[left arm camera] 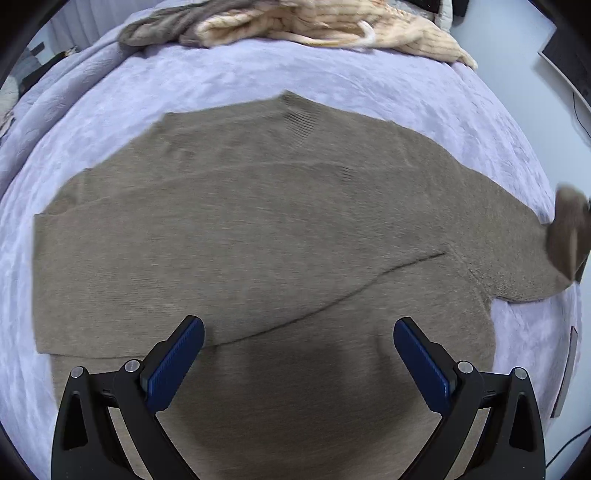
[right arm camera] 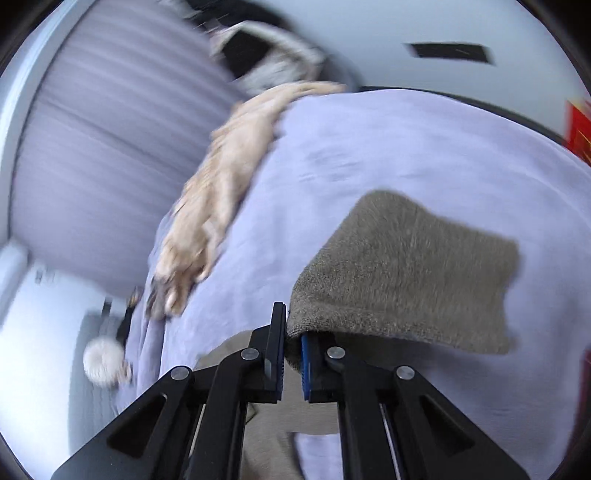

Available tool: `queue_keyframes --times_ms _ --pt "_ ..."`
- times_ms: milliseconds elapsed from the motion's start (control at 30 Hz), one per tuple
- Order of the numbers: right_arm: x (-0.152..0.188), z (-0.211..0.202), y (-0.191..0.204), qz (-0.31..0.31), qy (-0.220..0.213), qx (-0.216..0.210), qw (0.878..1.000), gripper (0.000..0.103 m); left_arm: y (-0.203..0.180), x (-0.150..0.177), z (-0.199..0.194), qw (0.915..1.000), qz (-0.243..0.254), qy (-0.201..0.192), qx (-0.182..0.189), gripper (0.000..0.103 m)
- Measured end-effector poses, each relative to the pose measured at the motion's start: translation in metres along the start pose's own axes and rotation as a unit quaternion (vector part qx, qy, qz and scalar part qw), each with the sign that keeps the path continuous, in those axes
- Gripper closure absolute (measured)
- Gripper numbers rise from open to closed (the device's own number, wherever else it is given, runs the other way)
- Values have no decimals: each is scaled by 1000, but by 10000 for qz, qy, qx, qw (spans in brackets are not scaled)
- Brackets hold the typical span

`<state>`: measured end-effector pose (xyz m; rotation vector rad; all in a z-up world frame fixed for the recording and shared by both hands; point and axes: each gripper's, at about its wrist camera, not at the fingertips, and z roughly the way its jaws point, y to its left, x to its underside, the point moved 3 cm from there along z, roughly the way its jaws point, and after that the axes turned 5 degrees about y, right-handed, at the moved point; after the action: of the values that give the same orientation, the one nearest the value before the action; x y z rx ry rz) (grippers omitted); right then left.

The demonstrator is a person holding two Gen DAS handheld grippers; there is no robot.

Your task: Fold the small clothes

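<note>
A brown knit sweater lies spread on the lavender bed cover, one sleeve folded across its body. My left gripper is open and empty, hovering just above the sweater's lower part. The other sleeve stretches to the right, where its cuff is lifted. My right gripper is shut on that sleeve's cuff and holds it above the bed cover; the view is blurred.
A cream knit garment and a grey garment lie piled at the bed's far edge; the cream one also shows in the right wrist view. A dark monitor stands at right. A curtain hangs beyond the bed.
</note>
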<state>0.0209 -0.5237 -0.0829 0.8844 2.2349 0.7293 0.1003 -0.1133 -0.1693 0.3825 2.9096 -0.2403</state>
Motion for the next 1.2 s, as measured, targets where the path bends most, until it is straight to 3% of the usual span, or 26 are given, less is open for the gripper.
queue_keyframes --times_ms 100,233,333,467,533,567,600,667,733,867,933,967,1000,1067,1133,1200 --pt "23 36 73 -976 391 -330 9939 96 32 6 -16 9997 -131 -192 -113 0" --pt "93 101 170 -2360 1142 -583 9633 96 77 14 -29 9978 -418 -345 -373 0" --pt "159 155 203 -2968 1866 -429 9355 96 104 22 -28 9956 -674 -342 -555 0" --pt "226 218 189 -3117 2935 77 9037 91 134 39 -26 9930 -925 -278 -675 0" --pt "237 228 175 -2895 3078 246 9060 89 144 47 -24 9923 -1013 -263 -659 0" --pt "234 226 174 -2790 3028 199 9111 82 148 51 -24 9921 -1046 -255 -648 0" --pt "229 222 173 -2675 2969 201 9165 63 150 55 -24 9920 -1066 -249 -629 0" --pt "216 211 176 -2498 2687 210 9300 43 157 60 -23 9918 -1120 -224 -568 0" --pt "202 208 183 -2447 2464 110 9377 43 162 66 -23 9915 -1185 -201 -496 0" --pt "192 235 206 -2644 2495 430 9306 43 169 72 -30 9909 -1267 -227 -403 0" --pt "192 257 210 -2632 2614 640 9264 56 173 75 -35 9907 -1271 -256 -407 0" --pt "195 266 211 -2545 2709 683 9259 96 176 77 -39 9906 -1270 -279 -414 0" --pt "191 266 209 -2470 2702 715 9278 94 179 79 -42 9905 -1272 -310 -430 0" --pt "191 254 227 -2613 2419 252 9341 94 187 83 -48 9898 -1289 -393 -453 0" --pt "206 241 252 -3204 2298 -160 9188 94 197 88 -49 9889 -1367 -422 -409 0" --pt "234 241 267 -3870 2540 -249 8860 92 207 91 -46 9874 -1496 -373 -347 0"
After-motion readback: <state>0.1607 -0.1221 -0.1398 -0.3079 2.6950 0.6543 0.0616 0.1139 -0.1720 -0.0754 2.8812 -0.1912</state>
